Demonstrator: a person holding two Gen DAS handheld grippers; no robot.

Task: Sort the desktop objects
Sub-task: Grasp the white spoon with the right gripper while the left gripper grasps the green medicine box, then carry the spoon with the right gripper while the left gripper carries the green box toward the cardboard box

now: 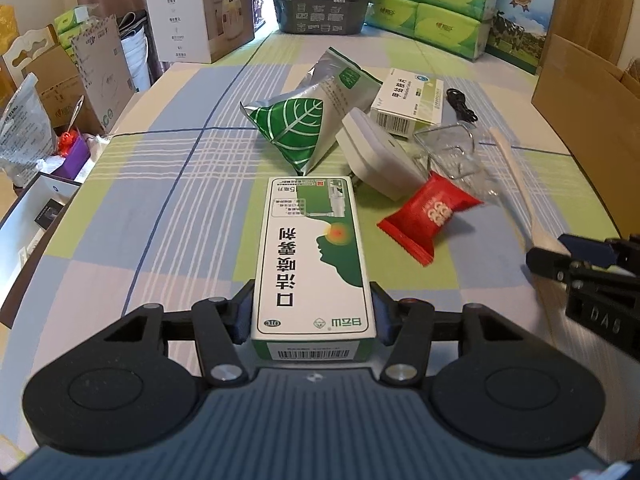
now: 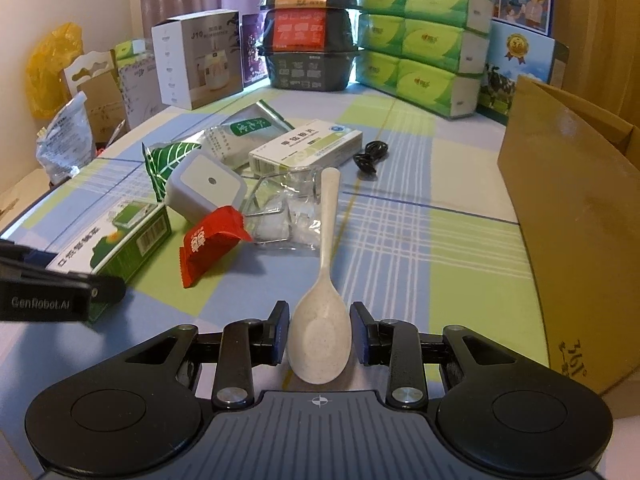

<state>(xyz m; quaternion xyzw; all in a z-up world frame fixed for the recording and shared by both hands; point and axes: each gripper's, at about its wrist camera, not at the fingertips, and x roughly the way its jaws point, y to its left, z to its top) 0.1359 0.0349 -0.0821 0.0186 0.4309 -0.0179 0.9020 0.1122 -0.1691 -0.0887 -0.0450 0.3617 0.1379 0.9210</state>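
- The left gripper (image 1: 314, 312) was clamped on the near end of a green-and-white throat spray box (image 1: 314, 256), both pads pressed against its long sides; the box lay flat on the checked tablecloth (image 1: 160, 208), pointing straight ahead of the gripper.
- The right gripper (image 2: 319, 334) stood spread around the bowl of a speckled cream plastic spoon (image 2: 320, 328), with a slight gap visible at each pad; whether either pad touched the spoon could not be told.
- The spoon's handle ran forward from the right gripper, over the edge of a crumpled clear plastic wrapper (image 2: 288, 208).
- Ahead and to the right of the left gripper lay a red snack packet (image 1: 430, 216), touching a white square device (image 1: 378, 156).
- Farther ahead sat a leaf-printed foil pouch (image 1: 292, 128) and a white medicine box (image 1: 408, 104), with a black cable (image 1: 462, 104) just beside that box.
- A cardboard box (image 2: 568, 216) stood to the right of the right gripper.
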